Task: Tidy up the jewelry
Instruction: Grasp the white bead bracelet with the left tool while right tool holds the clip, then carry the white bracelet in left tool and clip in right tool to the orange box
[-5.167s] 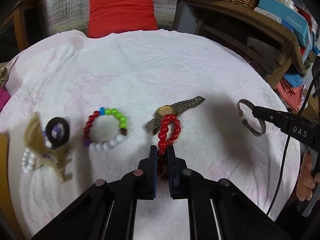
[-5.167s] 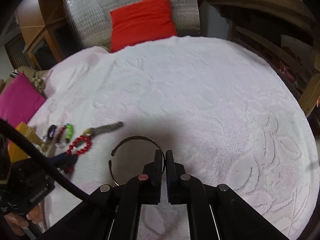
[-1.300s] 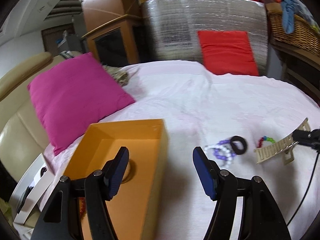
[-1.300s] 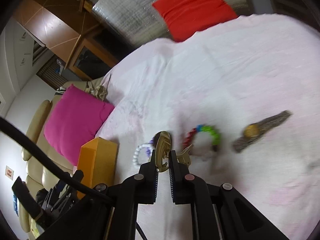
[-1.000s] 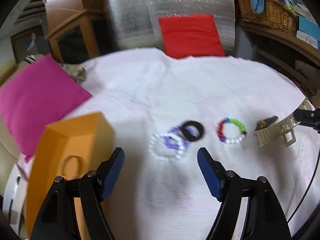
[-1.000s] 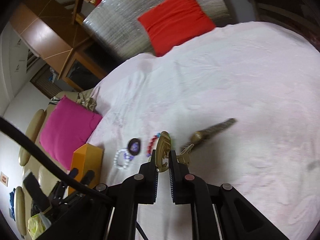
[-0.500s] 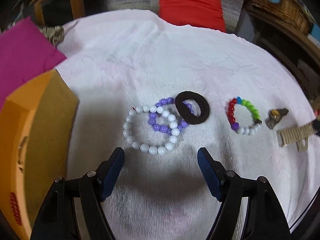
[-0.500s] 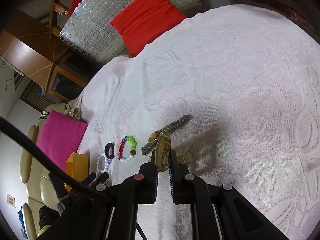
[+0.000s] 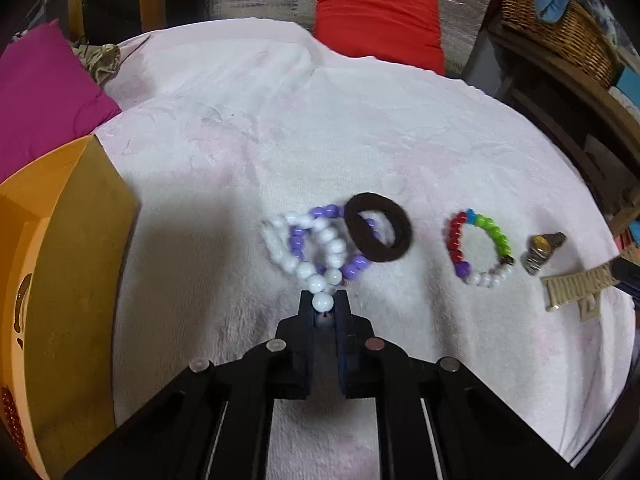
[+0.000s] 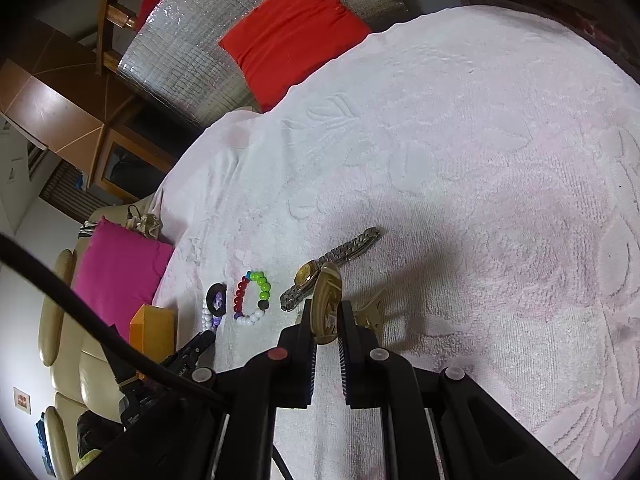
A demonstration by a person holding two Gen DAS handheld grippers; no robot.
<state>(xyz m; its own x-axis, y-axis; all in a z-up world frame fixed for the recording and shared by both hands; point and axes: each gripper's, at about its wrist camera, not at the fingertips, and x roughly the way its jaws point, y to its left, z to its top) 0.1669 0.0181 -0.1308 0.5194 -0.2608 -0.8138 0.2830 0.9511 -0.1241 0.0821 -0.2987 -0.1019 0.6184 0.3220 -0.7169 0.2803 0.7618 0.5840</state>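
My left gripper (image 9: 323,305) is shut on the near beads of a white bead bracelet (image 9: 320,258), which is tangled with a purple bead bracelet (image 9: 352,266) on the white cloth. A black hair tie (image 9: 378,227) overlaps them. A multicoloured bead bracelet (image 9: 478,250) and a gold watch (image 9: 540,250) lie to the right. My right gripper (image 10: 325,312) is shut on a gold hair claw clip (image 10: 326,300), held just above the cloth beside the watch (image 10: 320,270). The clip also shows in the left wrist view (image 9: 576,286).
An orange box (image 9: 60,260) stands at the left with a red bead bracelet (image 9: 8,412) inside. A pink cushion (image 9: 40,92) and a red cushion (image 9: 378,16) lie at the back. A wooden shelf with a wicker basket (image 9: 560,28) stands at the right.
My left gripper has swung from the orange box to the bracelets, come down and shut on the white bead bracelet. My right gripper has carried the claw clip rightward, past the watch.
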